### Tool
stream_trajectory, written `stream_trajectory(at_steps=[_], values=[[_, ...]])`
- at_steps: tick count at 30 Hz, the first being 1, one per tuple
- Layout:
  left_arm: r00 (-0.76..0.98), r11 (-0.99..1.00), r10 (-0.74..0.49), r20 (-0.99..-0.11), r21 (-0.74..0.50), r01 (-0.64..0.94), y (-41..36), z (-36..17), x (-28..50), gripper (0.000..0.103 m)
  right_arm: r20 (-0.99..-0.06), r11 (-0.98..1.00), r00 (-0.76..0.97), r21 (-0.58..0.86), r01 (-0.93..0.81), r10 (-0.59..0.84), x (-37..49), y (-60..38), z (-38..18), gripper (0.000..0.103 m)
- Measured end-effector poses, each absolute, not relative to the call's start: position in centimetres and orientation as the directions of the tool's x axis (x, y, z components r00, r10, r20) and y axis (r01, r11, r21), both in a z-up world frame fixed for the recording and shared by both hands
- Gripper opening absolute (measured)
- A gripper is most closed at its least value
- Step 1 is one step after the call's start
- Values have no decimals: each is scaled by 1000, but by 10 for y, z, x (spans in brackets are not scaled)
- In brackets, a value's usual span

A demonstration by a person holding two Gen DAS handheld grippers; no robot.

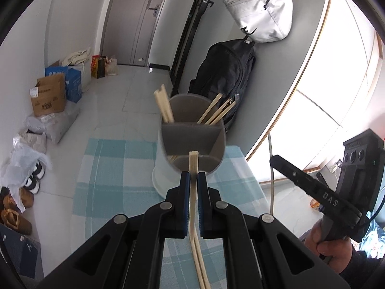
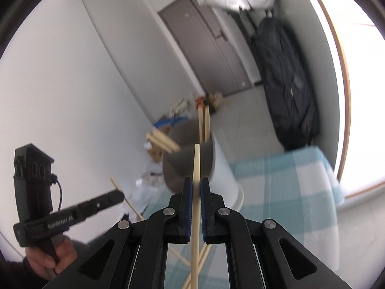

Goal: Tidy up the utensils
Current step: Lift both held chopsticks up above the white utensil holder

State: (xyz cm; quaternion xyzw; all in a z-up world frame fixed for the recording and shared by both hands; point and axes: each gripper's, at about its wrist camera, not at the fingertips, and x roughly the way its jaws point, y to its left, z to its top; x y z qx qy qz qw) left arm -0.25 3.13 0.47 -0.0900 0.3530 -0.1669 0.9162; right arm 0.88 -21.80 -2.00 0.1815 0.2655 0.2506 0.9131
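A grey and white utensil holder (image 1: 192, 142) with divided compartments stands on the checked cloth; it also shows in the right wrist view (image 2: 190, 163). Several wooden chopsticks (image 1: 166, 107) stick out of its far compartments. My left gripper (image 1: 193, 175) is shut on a pair of chopsticks (image 1: 193, 163), whose tips sit at the holder's near rim. My right gripper (image 2: 196, 183) is shut on a single chopstick (image 2: 196, 163) that points at the holder. More chopsticks (image 2: 199, 262) lie on the cloth below the right gripper. The right gripper's body shows in the left wrist view (image 1: 312, 187).
A blue-and-white checked tablecloth (image 1: 115, 168) covers the table. A black backpack (image 1: 226, 72) and a white bag (image 1: 262, 7) hang by the wall beyond. Cardboard boxes (image 1: 50, 94), bags and shoes lie on the floor at the left.
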Motion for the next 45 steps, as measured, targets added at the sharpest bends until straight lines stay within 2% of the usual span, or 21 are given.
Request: stream_trajectory(at_steps=[9,15,26,35,45], values=[[726,926,-376,-576,-250,282,22,51,6,2,-285,816,806,448,-366,519,34,-216,33,5],[740,911,-408,-535,-298,287,32,87,18,2,-223,831,841,406,-381,494,60,-200,71,5],[786,922,-376,-491,-283,264,40,129,56,2,-186,853,879,393,-342,438,131,-171,103,5],[777,931,-359,-517,-253,261,47,116,91,2,-189,890,909,352,-290,371,166,-141,81,5],[718,908,-410,-562,-328,262,63,88,117,2,-194,938,940,262,-227,282,173,-115,57,5]])
